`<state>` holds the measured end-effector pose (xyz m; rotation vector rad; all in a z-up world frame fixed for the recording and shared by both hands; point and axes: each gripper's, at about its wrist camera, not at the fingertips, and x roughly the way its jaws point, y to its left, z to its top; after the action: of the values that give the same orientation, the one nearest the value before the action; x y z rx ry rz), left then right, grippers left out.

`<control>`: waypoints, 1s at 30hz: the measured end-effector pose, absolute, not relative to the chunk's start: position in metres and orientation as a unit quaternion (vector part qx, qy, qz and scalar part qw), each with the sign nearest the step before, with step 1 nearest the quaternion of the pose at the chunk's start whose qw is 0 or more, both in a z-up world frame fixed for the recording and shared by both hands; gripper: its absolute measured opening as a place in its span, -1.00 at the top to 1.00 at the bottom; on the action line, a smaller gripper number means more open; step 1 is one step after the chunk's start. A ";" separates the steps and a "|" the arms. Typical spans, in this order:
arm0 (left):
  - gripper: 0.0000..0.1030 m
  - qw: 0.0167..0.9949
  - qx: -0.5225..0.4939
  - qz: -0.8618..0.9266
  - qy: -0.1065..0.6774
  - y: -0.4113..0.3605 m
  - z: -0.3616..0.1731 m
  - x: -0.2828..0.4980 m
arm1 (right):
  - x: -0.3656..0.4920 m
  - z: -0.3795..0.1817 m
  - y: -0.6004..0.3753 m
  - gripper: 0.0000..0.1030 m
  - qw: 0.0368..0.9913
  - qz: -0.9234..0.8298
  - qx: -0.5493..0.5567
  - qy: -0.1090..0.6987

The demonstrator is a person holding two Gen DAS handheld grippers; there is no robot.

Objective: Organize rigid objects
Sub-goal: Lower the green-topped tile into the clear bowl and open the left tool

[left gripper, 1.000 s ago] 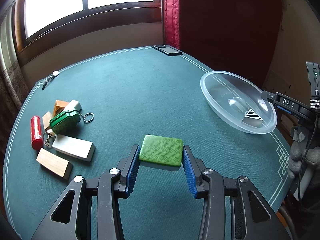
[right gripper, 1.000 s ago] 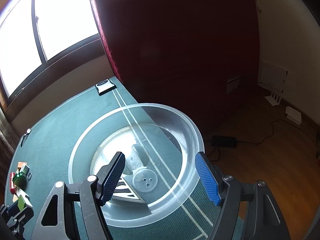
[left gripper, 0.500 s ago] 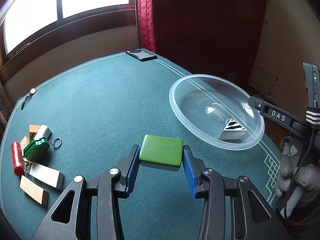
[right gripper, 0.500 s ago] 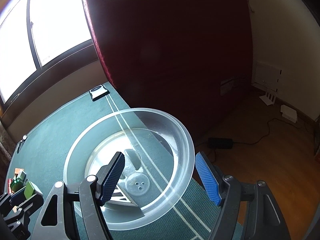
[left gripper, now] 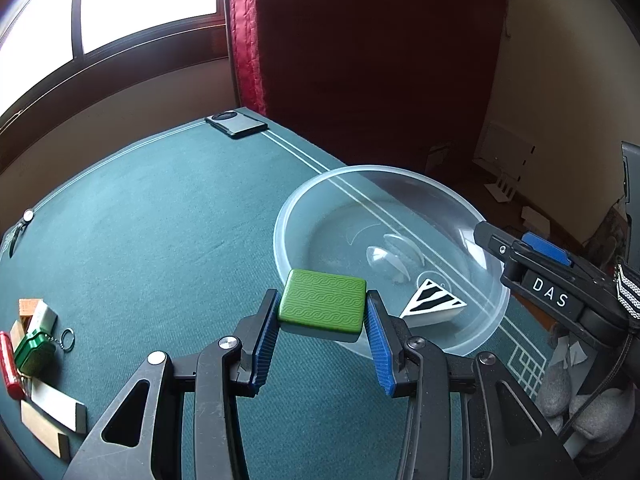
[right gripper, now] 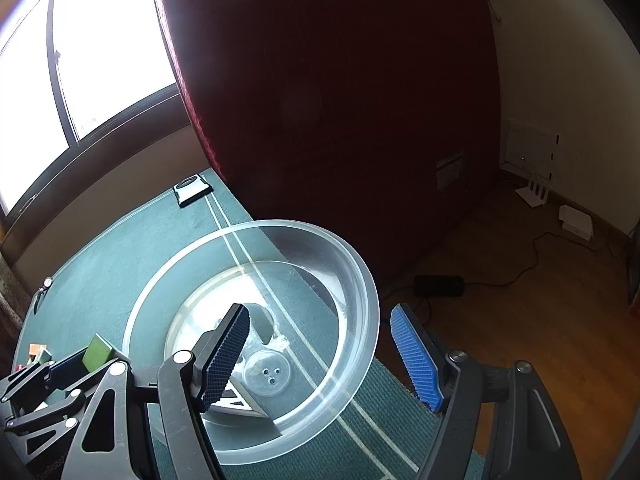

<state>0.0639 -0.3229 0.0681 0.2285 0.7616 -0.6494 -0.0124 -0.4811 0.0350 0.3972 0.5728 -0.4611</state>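
My left gripper [left gripper: 322, 299] is shut on a green patterned box [left gripper: 323, 304] and holds it above the green felt table [left gripper: 160, 220], right at the near rim of a clear plastic bowl [left gripper: 304, 200]. A black-and-white striped triangular piece [left gripper: 432, 304] lies inside the bowl. In the right wrist view my right gripper [right gripper: 320, 312] is open over the bowl [right gripper: 360, 264]. One finger is inside the bowl and the other outside its right rim, with neither pad touching it. The left gripper with the green box [right gripper: 98, 352] shows at the lower left.
A pile lies at the table's left: a red cylinder [left gripper: 8, 364], a green tin with a key ring [left gripper: 34, 350], a white block [left gripper: 58, 404] and wooden blocks [left gripper: 44, 432]. A phone [left gripper: 236, 124] rests at the far edge. Wooden floor [right gripper: 500, 320] lies past the right edge.
My left gripper has carried the green box to the right, from mid-table up to the bowl's near rim. The pile has slid toward the left of its view. The right gripper has stayed put.
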 end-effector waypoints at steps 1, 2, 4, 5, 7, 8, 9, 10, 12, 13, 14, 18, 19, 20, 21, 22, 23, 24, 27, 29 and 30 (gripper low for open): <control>0.16 0.870 0.110 -0.313 0.364 -0.326 0.067 0.065 | -0.012 0.035 -0.481 -0.49 0.914 -0.224 0.193 0.278; 0.16 0.869 0.111 -0.315 0.365 -0.329 0.067 0.065 | -0.012 0.035 -0.481 -0.49 0.914 -0.224 0.193 0.279; 0.16 0.867 0.112 -0.318 0.366 -0.335 0.065 0.067 | -0.009 0.035 -0.480 -0.49 0.914 -0.223 0.191 0.279; 0.16 0.867 0.113 -0.320 0.366 -0.336 0.065 0.067 | -0.009 0.035 -0.480 -0.49 0.914 -0.223 0.191 0.280; 0.16 0.865 0.115 -0.322 0.368 -0.340 0.063 0.068 | -0.010 0.034 -0.479 -0.49 0.914 -0.223 0.190 0.280; 0.16 0.864 0.116 -0.323 0.368 -0.342 0.062 0.068 | -0.010 0.034 -0.478 -0.49 0.914 -0.223 0.190 0.280; 0.16 0.864 0.116 -0.324 0.369 -0.344 0.061 0.069 | -0.010 0.033 -0.478 -0.49 0.914 -0.223 0.190 0.280; 0.16 0.863 0.117 -0.325 0.369 -0.345 0.060 0.069 | -0.010 0.033 -0.478 -0.49 0.914 -0.224 0.190 0.280; 0.16 0.864 0.117 -0.326 0.366 -0.347 0.059 0.069 | -0.010 0.033 -0.478 -0.49 0.914 -0.223 0.190 0.280; 0.16 0.865 0.117 -0.327 0.363 -0.347 0.060 0.069 | -0.011 0.033 -0.478 -0.49 0.914 -0.223 0.190 0.280; 0.16 0.865 0.116 -0.329 0.360 -0.347 0.061 0.068 | -0.011 0.033 -0.478 -0.49 0.914 -0.224 0.190 0.280; 0.14 0.869 0.115 -0.331 0.349 -0.348 0.066 0.067 | -0.013 0.033 -0.477 -0.49 0.914 -0.224 0.189 0.279; 0.13 0.869 0.116 -0.331 0.349 -0.348 0.066 0.067 | -0.013 0.033 -0.477 -0.49 0.914 -0.224 0.189 0.280; 0.10 0.869 0.117 -0.330 0.350 -0.348 0.065 0.067 | -0.013 0.032 -0.476 -0.50 0.914 -0.224 0.189 0.281; 0.06 0.869 0.118 -0.329 0.350 -0.347 0.064 0.067 | -0.013 0.032 -0.476 -0.50 0.914 -0.224 0.189 0.282; 0.04 0.869 0.119 -0.327 0.351 -0.347 0.063 0.066 | -0.013 0.032 -0.476 -0.50 0.914 -0.224 0.188 0.282; 0.01 0.869 0.120 -0.326 0.352 -0.346 0.063 0.066 | -0.013 0.032 -0.475 -0.50 0.914 -0.224 0.188 0.282; -0.02 0.869 0.120 -0.325 0.353 -0.345 0.063 0.065 | -0.013 0.031 -0.475 -0.50 0.914 -0.224 0.187 0.283; -0.03 0.871 0.121 -0.321 0.353 -0.344 0.062 0.065 | -0.013 0.031 -0.474 -0.51 0.914 -0.224 0.185 0.283; -0.03 0.872 0.123 -0.319 0.350 -0.343 0.063 0.065 | -0.012 0.031 -0.473 -0.51 0.914 -0.223 0.184 0.284; -0.04 0.873 0.123 -0.318 0.349 -0.342 0.064 0.065 | -0.012 0.031 -0.473 -0.51 0.914 -0.223 0.183 0.285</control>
<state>0.0645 -0.3425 0.0635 0.2580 0.7284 -0.6639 -0.0125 -0.4731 0.0309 0.3768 0.5867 -0.4596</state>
